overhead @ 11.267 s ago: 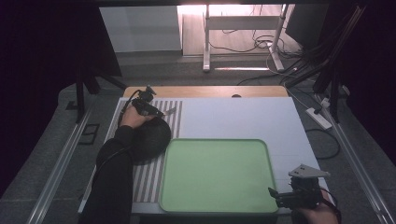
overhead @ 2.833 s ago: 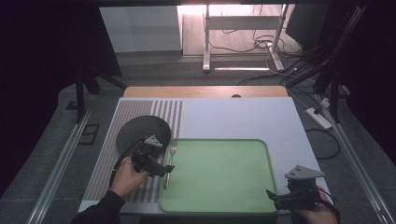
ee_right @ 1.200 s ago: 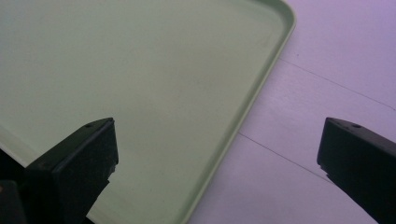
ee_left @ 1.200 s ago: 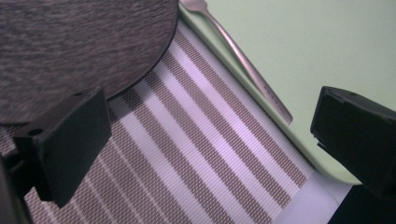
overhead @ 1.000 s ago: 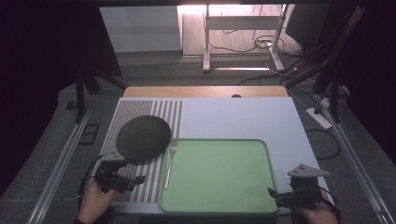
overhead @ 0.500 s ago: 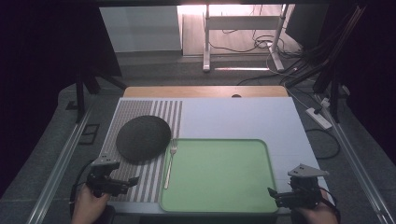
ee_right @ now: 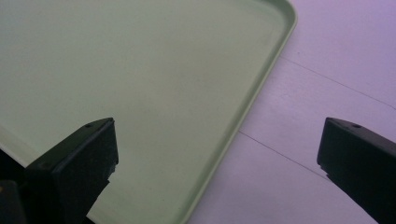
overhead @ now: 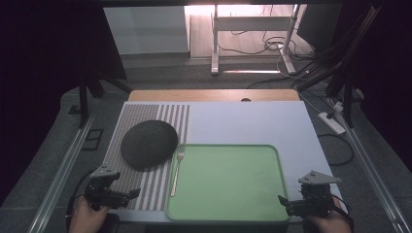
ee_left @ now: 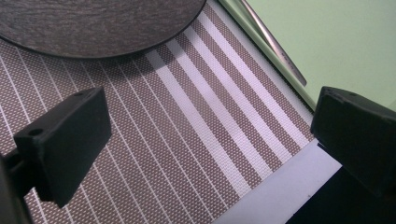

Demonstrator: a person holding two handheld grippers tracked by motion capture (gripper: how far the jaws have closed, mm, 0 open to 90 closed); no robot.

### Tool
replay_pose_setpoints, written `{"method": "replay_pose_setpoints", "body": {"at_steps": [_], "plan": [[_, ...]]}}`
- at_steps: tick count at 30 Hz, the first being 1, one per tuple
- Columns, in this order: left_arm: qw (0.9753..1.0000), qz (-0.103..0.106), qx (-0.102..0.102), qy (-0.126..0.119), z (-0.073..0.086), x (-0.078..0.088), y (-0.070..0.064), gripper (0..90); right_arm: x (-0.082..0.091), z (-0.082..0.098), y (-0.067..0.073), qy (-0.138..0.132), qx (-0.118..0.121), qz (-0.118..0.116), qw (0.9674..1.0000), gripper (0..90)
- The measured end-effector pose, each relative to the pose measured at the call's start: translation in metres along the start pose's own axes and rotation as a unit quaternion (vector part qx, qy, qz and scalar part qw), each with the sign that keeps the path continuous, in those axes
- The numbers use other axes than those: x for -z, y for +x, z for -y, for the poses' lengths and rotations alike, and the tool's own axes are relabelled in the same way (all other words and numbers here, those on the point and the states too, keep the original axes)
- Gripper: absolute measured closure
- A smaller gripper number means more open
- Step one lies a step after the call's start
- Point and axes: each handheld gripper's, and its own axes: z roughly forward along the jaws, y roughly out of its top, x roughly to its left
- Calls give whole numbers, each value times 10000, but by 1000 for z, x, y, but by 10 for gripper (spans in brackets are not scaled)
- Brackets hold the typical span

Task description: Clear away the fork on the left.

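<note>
Lying between plate (overhead: 148,144) and tray (overhead: 223,213), the fork (overhead: 176,170) sits beyond both released hand-held grippers.

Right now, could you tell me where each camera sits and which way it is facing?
High view: fixed above the near table edge, looking forward and down; both hands show, with left gripper and right gripper.
Left gripper view: rides that gripper, facing the striped placemat, dark plate and fork.
Right gripper view: rides its gripper, facing the green tray; the high view shares it.
</note>
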Motion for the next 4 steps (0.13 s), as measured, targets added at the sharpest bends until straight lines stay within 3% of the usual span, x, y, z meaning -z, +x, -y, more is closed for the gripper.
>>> {"method": "replay_pose_setpoints", "body": {"at_steps": [4], "plan": [[10000,29,31,32,-1,-1,1,0,0,0,0,5,13,2,10000,0]]}}
